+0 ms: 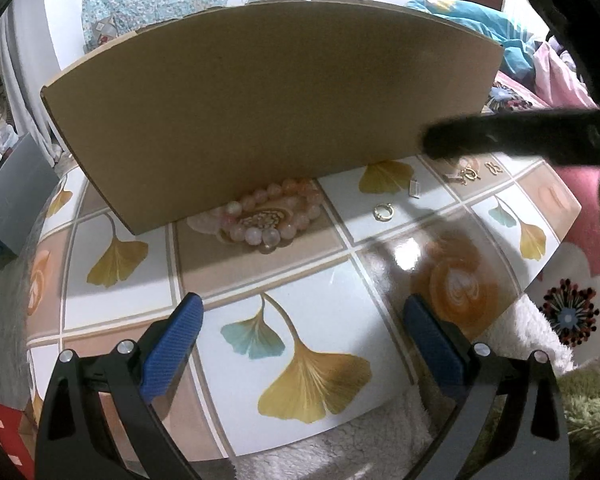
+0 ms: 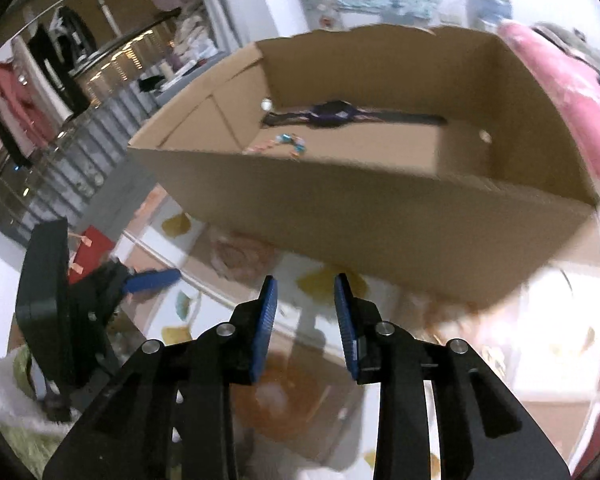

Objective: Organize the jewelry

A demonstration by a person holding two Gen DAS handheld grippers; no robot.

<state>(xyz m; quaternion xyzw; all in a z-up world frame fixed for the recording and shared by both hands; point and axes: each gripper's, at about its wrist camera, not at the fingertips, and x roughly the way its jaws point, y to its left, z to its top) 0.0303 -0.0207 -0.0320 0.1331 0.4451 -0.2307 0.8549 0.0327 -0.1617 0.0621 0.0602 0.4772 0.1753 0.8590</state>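
Observation:
A brown cardboard box [image 1: 260, 92] stands on the tiled table. Against its near wall lies a pink bead bracelet [image 1: 274, 216]. To the right on the tiles lie a gold ring [image 1: 383, 212], a small clear tag [image 1: 415, 189] and several gold earrings [image 1: 469, 173]. My left gripper [image 1: 300, 336] hovers open over the leaf-patterned tiles, nothing between its fingers. My right gripper [image 2: 305, 320] hangs in front of the box [image 2: 379, 208], jaws apart and empty. Inside the box lie a dark watch [image 2: 331, 114], a small coloured trinket [image 2: 290, 142] and a white bead [image 2: 266, 105]. The right gripper's dark body [image 1: 519, 136] crosses above the earrings.
The table top [image 1: 339, 280] is glossy with ginkgo-leaf tiles; its right edge drops to a white fluffy rug [image 1: 539, 332] and flowered pink bedding [image 1: 579, 264]. A grey box [image 1: 16, 196] stands at the left. The left gripper [image 2: 100, 292] shows at the left of the right wrist view.

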